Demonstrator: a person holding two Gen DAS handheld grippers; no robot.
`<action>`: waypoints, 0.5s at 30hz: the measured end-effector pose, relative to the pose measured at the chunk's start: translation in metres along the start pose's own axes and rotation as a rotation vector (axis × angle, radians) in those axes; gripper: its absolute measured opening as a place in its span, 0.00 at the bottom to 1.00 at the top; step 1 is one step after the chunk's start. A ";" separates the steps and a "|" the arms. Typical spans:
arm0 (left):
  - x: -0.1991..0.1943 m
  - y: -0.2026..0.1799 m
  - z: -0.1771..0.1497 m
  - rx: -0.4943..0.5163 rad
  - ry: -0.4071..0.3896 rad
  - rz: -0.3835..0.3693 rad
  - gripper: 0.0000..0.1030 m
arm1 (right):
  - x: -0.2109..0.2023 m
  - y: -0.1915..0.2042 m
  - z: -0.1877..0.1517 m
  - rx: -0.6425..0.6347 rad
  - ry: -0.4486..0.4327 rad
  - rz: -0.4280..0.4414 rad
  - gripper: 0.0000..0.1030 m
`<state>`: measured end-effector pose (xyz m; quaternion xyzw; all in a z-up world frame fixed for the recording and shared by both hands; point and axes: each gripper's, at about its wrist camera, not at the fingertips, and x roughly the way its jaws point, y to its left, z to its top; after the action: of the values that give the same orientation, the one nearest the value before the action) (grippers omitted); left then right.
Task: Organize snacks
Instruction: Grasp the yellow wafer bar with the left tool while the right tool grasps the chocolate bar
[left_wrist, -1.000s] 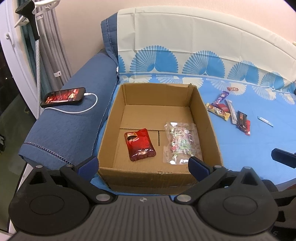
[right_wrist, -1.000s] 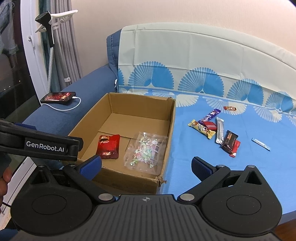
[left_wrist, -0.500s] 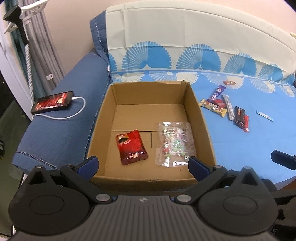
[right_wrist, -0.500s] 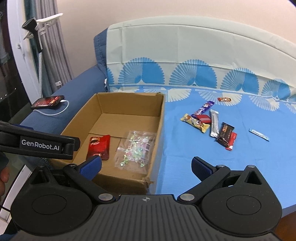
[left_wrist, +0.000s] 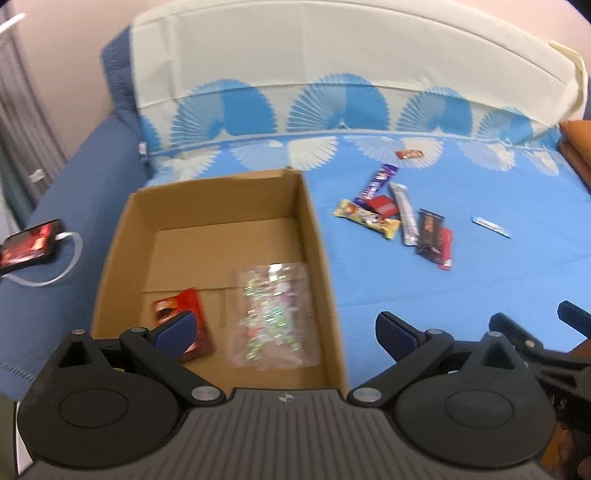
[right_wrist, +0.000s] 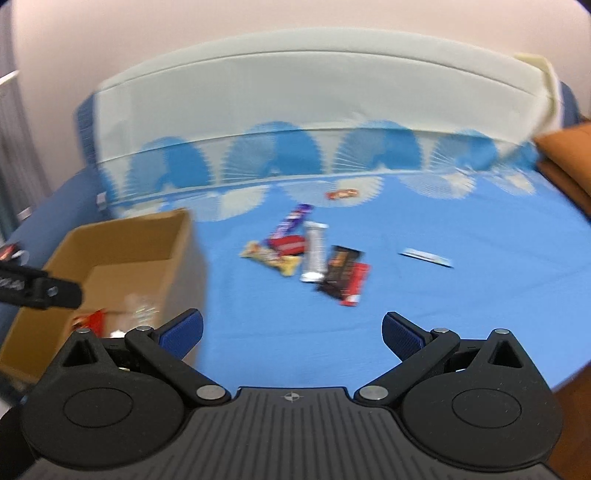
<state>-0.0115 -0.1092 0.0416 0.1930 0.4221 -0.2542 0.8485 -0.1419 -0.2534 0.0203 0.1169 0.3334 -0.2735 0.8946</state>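
the cardboard box at left already holds a red packet and a clear candy bag; the loose snack bars remain on the blue bed, farther right. both grippers, left and right, have jaws spread wide, empty.

The right hand-held gripper hangs with its blue-padded fingers spread wide and empty over the blue bed sheet. Ahead of it lies a blurred cluster of snack bars. Ahead-left stands the cardboard box, with the left hand-held gripper's finger across it.
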 end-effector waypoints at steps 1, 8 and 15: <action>0.006 -0.005 0.006 0.003 0.007 -0.007 1.00 | 0.006 -0.010 0.002 0.016 0.001 -0.016 1.00; 0.064 -0.056 0.068 0.036 -0.008 -0.001 1.00 | 0.059 -0.062 0.013 0.101 0.014 -0.092 1.00; 0.162 -0.115 0.121 0.093 -0.012 0.059 1.00 | 0.142 -0.086 0.029 0.088 0.042 -0.095 1.00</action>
<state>0.0785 -0.3098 -0.0345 0.2429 0.3988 -0.2495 0.8484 -0.0860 -0.3938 -0.0543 0.1456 0.3448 -0.3277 0.8675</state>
